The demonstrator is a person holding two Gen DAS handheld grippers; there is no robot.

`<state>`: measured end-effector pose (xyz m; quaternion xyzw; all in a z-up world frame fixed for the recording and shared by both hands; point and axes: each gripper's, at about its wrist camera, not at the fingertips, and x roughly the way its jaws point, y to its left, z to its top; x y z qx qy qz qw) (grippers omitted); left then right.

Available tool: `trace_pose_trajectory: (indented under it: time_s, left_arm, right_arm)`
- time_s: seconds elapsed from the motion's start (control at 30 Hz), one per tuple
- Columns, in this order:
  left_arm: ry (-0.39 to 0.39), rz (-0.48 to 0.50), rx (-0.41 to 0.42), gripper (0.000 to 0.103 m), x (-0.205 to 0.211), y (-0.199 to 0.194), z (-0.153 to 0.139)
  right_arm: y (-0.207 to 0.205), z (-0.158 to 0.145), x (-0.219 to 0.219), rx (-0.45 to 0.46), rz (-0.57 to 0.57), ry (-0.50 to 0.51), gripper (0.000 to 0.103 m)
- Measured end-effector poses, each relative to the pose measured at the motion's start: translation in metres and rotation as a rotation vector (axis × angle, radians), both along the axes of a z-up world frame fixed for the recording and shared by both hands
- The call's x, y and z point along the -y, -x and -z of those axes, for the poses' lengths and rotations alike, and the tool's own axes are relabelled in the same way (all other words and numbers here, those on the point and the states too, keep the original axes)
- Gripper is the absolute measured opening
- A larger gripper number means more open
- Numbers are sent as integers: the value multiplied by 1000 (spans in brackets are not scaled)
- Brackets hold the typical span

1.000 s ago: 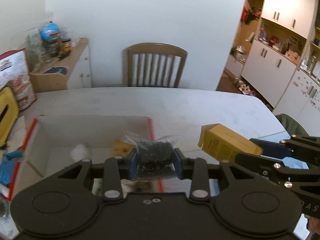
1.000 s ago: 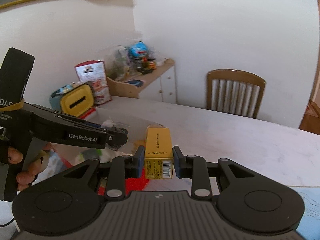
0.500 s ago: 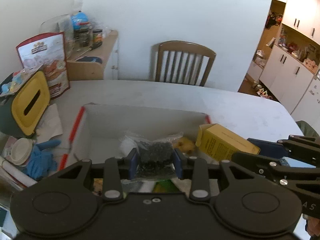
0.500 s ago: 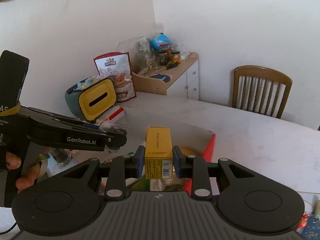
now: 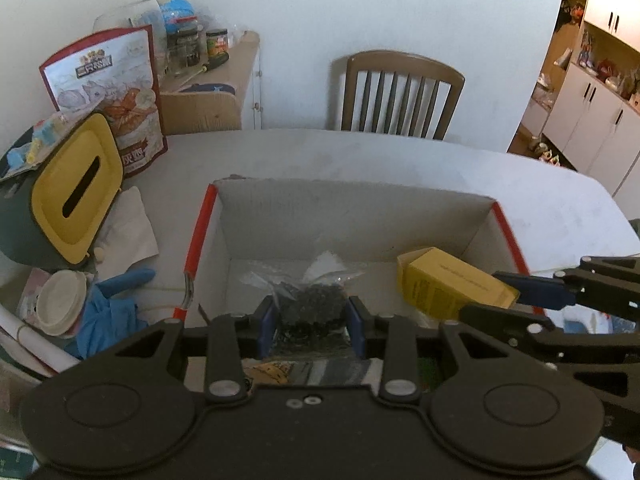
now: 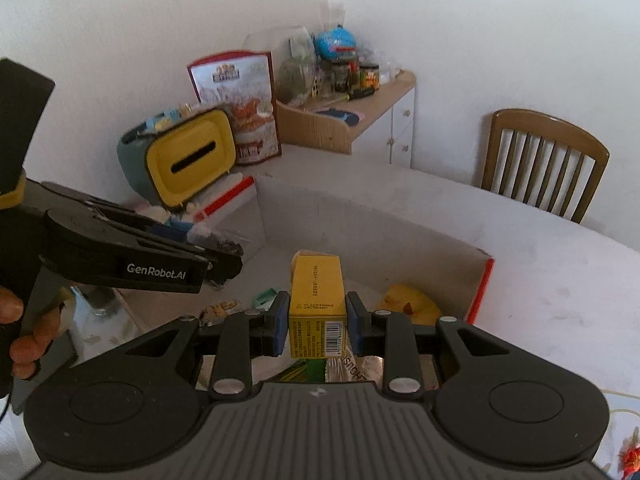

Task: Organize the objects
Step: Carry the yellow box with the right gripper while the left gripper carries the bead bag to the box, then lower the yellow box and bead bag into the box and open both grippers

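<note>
Left gripper (image 5: 311,330) clamps the clear bag of dark bits (image 5: 310,306); right gripper (image 6: 317,330) clamps the yellow carton (image 6: 317,294). Both hang over the cardboard box (image 5: 360,216), centre frame. Advise lowering before opening the 2 grippers.

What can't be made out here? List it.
- Box floor near the camera: in both wrist views the hand-held gripper bodies hide it.
- Print on the yellow carton: too small to read in the right view.
- Dark bits in the clear bag: unidentifiable in the left view.
- Yellow thing in the cardboard box: partly hidden by the right hand-held gripper.
</note>
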<state>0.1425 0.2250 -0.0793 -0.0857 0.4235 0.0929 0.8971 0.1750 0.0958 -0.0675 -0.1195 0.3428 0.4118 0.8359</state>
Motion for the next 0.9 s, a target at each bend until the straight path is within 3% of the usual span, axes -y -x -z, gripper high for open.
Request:
trace_pose_trajectory:
  time_s: [0.67,0.9]
  left_arm:
    - [-108,51,-132,36,2,-44,47]
    - [-85,50,-192,36,-6,-53,61]
  right_arm:
    - [-26,39,-44,23,-34,138,29]
    - [-34,42,-54,6,-42,177,29]
